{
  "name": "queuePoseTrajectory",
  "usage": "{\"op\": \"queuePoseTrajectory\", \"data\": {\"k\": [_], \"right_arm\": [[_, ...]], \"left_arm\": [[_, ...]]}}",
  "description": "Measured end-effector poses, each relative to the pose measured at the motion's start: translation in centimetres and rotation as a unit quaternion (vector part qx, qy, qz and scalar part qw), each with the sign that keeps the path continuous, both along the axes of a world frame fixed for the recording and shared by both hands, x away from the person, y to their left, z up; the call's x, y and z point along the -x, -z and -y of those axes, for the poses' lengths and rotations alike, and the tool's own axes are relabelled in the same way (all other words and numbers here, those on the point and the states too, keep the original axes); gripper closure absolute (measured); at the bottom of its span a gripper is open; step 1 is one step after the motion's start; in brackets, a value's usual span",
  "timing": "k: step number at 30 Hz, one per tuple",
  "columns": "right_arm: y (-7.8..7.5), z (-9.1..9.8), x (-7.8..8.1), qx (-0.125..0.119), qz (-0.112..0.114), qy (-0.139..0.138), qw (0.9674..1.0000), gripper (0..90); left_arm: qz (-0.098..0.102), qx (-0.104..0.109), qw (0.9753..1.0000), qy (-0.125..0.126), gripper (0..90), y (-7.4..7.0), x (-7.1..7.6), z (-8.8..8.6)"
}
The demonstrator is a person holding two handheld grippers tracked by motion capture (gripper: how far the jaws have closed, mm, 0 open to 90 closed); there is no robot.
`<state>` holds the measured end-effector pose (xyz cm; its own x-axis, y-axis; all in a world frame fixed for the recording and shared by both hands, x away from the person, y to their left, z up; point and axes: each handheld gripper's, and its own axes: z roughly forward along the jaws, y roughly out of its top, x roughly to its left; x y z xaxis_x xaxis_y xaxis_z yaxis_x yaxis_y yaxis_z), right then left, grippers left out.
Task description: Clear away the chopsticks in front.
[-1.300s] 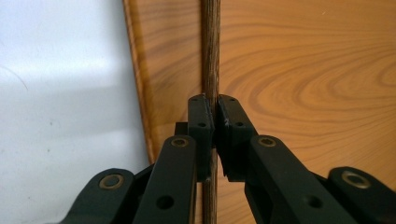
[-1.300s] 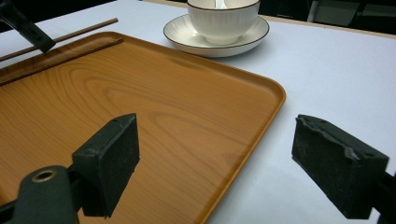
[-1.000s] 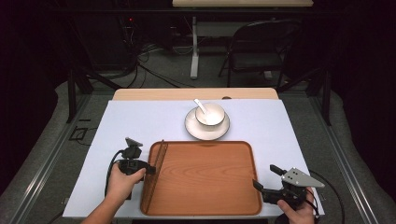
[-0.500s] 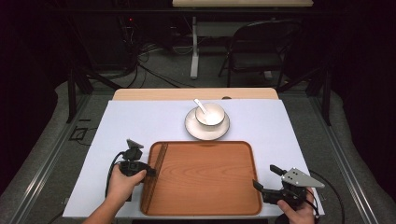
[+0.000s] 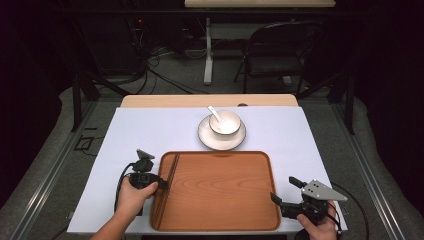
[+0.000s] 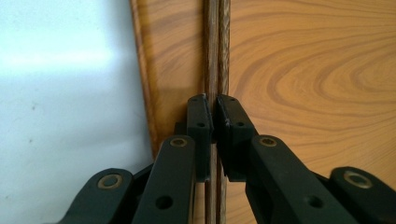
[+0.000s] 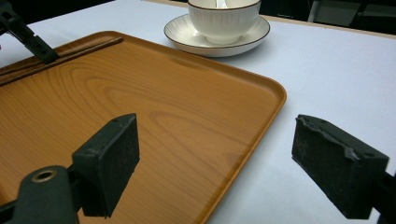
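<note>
Here, a pair of dark chopsticks (image 6: 215,56) lies along the left edge of the wooden tray (image 5: 220,195), pinched by the left hand-held gripper (image 6: 214,122). The right hand-held gripper (image 5: 283,190) hangs over the tray's near right corner, jaws spread. Beyond the tray, on the white desk (image 5: 150,130), a bowl (image 5: 225,121) with a spoon (image 5: 215,113) sits on a saucer (image 5: 207,137).

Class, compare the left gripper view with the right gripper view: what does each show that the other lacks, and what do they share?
Left gripper view: the left gripper shut on the chopsticks, seen close up. Right gripper view: the right gripper open at the tray's corner, with the bowl on its saucer beyond. Shared: the wooden tray, the chopsticks and the white table cover.
</note>
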<state>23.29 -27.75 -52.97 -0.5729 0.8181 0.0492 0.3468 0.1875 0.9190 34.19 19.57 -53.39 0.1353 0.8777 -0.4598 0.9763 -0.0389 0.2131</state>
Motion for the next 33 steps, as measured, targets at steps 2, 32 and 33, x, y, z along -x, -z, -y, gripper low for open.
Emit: {"op": "queuePoseTrajectory", "data": {"k": [2, 32, 33], "right_arm": [[0.0, 0.0, 0.0, 0.001, 0.0, 0.0, 1.0, 14.7], [0.0, 0.0, -0.1, -0.003, -0.005, 0.004, 1.0, 14.7], [0.0, 0.0, -0.1, -0.003, -0.005, 0.005, 1.0, 14.7]], "left_arm": [[-0.001, 0.001, 1.0, 0.002, 84.0, 0.0, -0.1, 0.1], [0.24, -0.03, 0.9704, 0.01, 44.9, -1.8, 3.6, -1.9], [0.248, -0.028, 0.9683, 0.006, 44.0, -1.7, 3.8, -2.1]]}}
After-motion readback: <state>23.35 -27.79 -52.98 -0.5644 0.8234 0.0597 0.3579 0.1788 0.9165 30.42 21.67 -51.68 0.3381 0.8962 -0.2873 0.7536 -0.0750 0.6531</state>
